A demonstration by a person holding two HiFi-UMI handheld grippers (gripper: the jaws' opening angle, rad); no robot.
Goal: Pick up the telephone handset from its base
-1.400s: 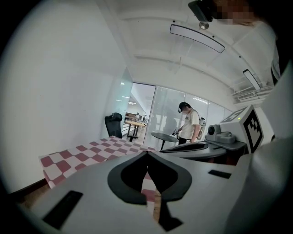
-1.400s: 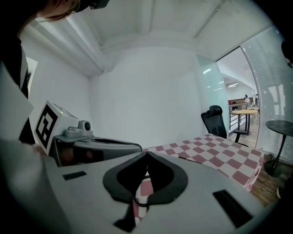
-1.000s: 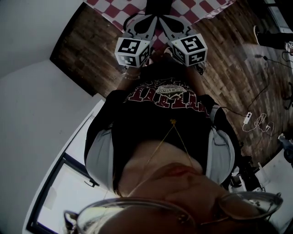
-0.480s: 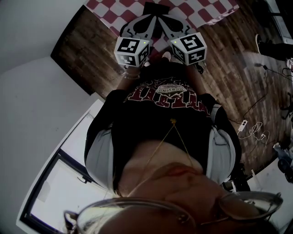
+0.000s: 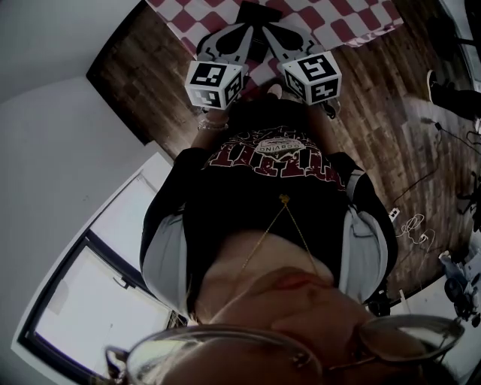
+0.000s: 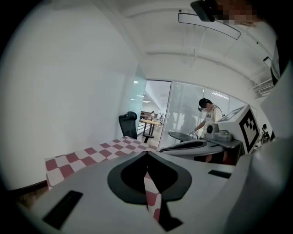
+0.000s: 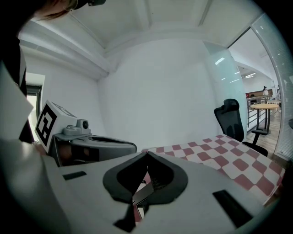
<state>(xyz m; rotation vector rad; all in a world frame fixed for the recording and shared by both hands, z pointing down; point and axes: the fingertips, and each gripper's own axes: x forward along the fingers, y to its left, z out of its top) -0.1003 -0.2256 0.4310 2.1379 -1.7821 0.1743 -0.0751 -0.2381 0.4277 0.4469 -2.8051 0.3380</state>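
Note:
In the head view my two grippers sit side by side at the top, over the edge of a table with a red-and-white checkered cloth. The left gripper and the right gripper point away from me, and a small dark thing lies just beyond their tips. No handset or base shows clearly. In its own view the left gripper has its jaws together and empty. The right gripper is likewise shut. Under its jaws shows a dark grey glossy piece that I cannot identify.
A black office chair stands past the table's far end, also as the chair by a glass wall. A distant person works at a desk. Around the table is wooden floor with cables, and white walls stand close behind.
Both grippers have edged a little further over the table. More checkered cloth shows at the top of the head view, and the floor has slid across it. The jaws look unchanged.

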